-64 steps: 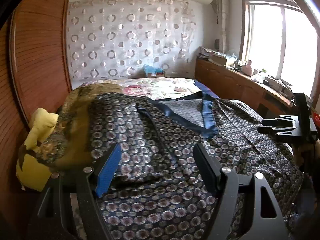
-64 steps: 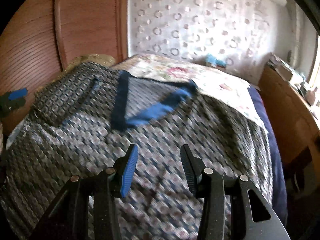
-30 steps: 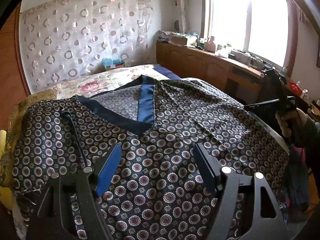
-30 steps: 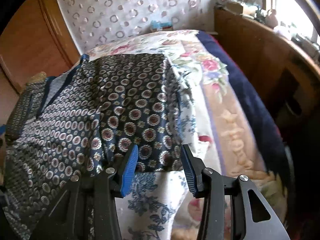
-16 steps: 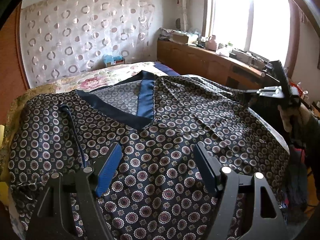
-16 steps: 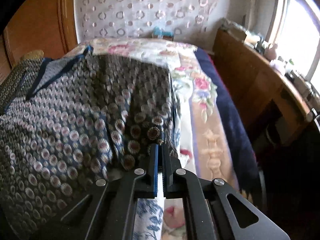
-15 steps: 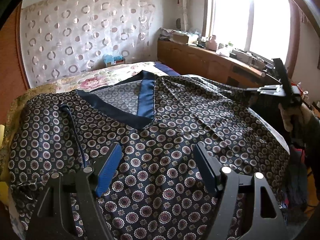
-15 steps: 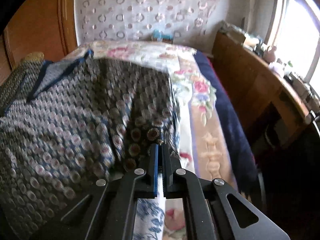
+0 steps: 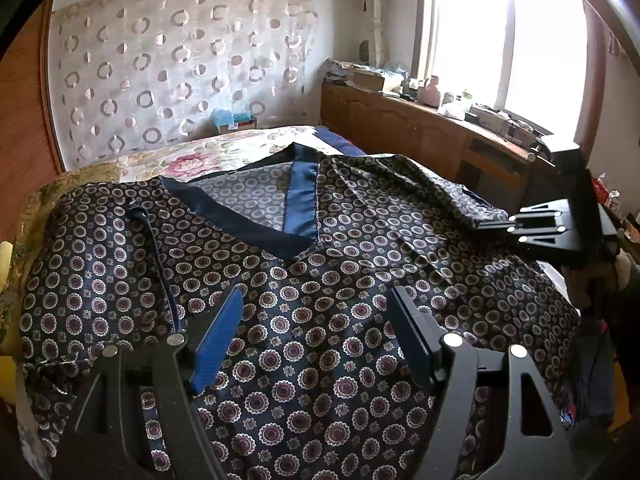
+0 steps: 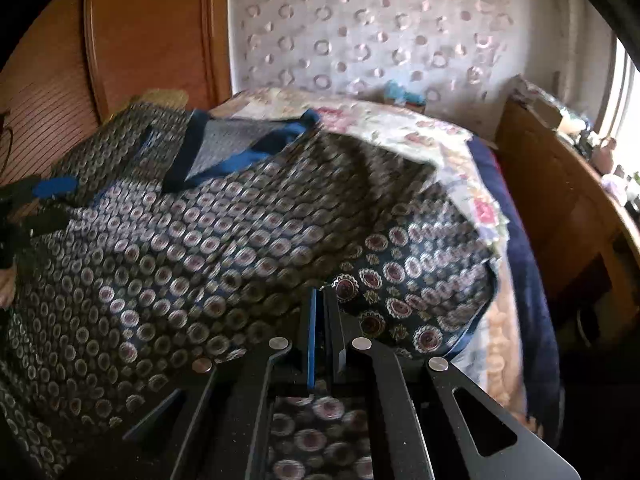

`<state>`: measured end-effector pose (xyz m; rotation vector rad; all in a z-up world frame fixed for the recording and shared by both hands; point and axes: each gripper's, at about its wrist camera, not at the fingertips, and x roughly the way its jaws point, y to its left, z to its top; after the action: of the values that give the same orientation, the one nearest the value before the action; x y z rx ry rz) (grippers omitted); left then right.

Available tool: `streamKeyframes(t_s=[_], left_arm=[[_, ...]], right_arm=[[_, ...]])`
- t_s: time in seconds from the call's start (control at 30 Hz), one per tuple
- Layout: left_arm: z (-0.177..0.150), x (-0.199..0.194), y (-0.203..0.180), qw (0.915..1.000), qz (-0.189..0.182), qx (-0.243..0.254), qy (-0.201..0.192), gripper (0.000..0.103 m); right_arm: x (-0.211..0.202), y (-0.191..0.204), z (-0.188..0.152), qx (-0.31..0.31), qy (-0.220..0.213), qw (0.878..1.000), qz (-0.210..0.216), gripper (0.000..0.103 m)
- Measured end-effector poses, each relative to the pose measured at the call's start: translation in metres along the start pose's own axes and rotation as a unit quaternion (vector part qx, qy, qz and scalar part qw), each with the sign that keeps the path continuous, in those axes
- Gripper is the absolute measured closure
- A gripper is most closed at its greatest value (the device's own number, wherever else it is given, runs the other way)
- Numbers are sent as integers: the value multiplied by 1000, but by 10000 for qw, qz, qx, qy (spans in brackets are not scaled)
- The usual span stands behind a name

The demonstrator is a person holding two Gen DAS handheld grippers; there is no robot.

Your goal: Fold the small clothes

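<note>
A dark patterned top with a blue V-neck trim lies spread face up on the bed. My left gripper hovers open over its lower front, blue pad on the left, with nothing between the fingers. My right gripper is shut on the right sleeve edge of the top, and the pinched cloth is lifted and folding over toward the body. In the left wrist view the right gripper shows at the right, sleeve cloth drawn up to it.
A floral bedsheet covers the bed, with a dark blue blanket edge on its right side. A wooden cabinet full of clutter runs under the window. A wooden wardrobe stands on the left.
The right gripper's jaws closed on the sleeve edge, then it carried the cloth up and leftward over the top. The left gripper has held still over the last second.
</note>
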<state>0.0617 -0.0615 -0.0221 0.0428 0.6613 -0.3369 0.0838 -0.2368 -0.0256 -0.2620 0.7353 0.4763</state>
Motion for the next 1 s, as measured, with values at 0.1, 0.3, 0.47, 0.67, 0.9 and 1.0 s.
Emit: streamKeyframes(t_s=[0.1,0.3,0.47,0.67,0.9,1.0], left_arm=[[-1,-1,0,10000,-11,-10,4,28],[-3,0,-4,10000,-29,-5,9,28],[-3,-1,-8,10000,-56,31,-16,28],[-6,4,-15,9999,-102,88,51,28],[-10,10,-20,9997,-157,127,169,28],[-10,11,-20,9996,-168,126,197,28]], right_arm=[[13,-5,1,60,149,9999,-18,100],[20,-14,3,248,272,9993,-20,97],[-11,-13,1,387,25,9992,-100,63],[-35,-43,2,723,-359,9959,-398,57],[-6,-76,-8,1161,86,9915,-586,57],[7,-84,-6,1332,278,9897,-445,57]])
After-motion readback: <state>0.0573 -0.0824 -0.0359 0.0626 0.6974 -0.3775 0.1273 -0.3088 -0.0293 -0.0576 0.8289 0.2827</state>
